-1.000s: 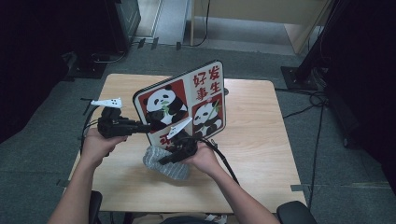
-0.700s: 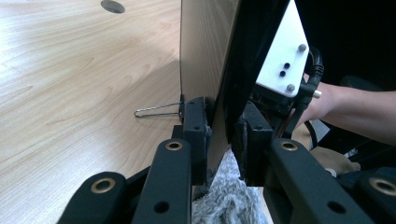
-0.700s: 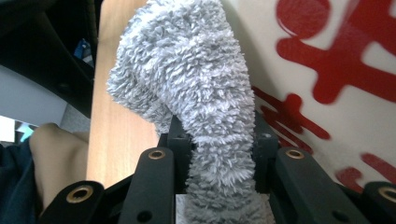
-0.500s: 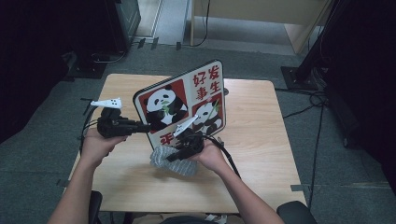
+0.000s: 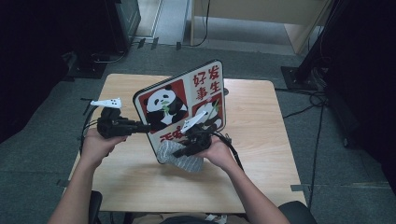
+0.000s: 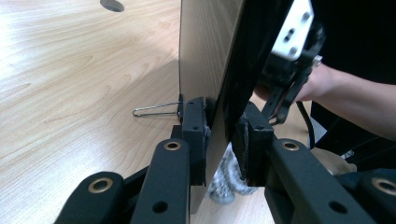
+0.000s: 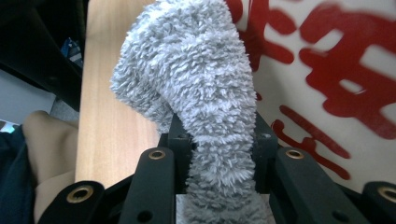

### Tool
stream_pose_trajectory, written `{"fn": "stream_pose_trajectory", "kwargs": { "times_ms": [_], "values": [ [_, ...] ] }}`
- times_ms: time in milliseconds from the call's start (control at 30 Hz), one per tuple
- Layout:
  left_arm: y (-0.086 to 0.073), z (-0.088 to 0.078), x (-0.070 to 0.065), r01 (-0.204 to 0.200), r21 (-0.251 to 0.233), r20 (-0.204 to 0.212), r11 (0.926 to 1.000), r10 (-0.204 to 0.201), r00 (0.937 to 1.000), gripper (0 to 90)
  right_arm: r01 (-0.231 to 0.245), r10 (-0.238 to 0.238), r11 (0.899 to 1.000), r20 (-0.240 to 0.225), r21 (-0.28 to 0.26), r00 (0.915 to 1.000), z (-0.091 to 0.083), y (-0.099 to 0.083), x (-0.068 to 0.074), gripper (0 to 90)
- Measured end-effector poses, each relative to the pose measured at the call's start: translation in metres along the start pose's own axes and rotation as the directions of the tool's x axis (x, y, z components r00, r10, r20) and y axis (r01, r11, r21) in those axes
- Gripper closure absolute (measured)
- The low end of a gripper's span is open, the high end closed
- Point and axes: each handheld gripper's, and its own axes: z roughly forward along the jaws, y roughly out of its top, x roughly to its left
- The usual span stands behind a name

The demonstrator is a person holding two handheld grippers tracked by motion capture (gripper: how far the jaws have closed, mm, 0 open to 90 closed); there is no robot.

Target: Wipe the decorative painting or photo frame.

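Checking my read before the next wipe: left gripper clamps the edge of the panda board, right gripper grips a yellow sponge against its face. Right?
Not quite. The right gripper is shut on a grey fluffy cloth, not a yellow sponge, as the right gripper view shows. The left gripper does clamp the panda board by its edge.

Overhead camera faces down; 2 close views share the board (image 5: 187, 105).

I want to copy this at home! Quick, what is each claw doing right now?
Left claw: closed on the edge of the panda board.
Right claw: closed on the fluffy grey cloth.
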Motion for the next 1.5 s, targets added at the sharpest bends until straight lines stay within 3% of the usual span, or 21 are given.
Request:
{"fn": "stream_pose_trajectory", "kwargs": {
  "times_ms": [167, 533, 733, 1267, 1500],
  "values": [
    [0.0, 0.001, 0.0, 0.001, -0.001, 0.001, 1.0, -0.001, 1.0, 75.6, 0.027, -0.028, 0.999, -0.029, -0.035, 0.9992, -0.016, 0.008, 0.008, 70.2],
    [0.0, 0.001, 0.0, -0.004, -0.001, 0.004, 1.0, 0.004, 1.0, 75.3, 0.075, -0.075, 0.995, 0.001, -0.062, 0.9972, -0.049, 0.039, 0.026, 70.1],
    [-0.001, 0.0, -0.001, -0.001, -0.007, 0.001, 1.0, 0.001, 1.0, 75.7, 0.064, -0.065, 0.992, -0.005, -0.108, 0.9979, -0.07, 0.056, 0.03, 70.0],
    [-0.001, 0.001, -0.001, 0.004, -0.012, 0.006, 0.9999, -0.004, 1.0, 75.5, 0.128, -0.117, 0.978, 0.074, -0.162, 0.9904, -0.117, 0.122, 0.048, 69.5],
    [-0.002, 0.001, -0.001, 0.0, -0.015, 0.005, 0.9999, 0.0, 1.0, 75.5, 0.129, -0.112, 0.979, 0.109, -0.16, 0.9877, -0.13, 0.156, 0.055, 69.6]
  ]
}}
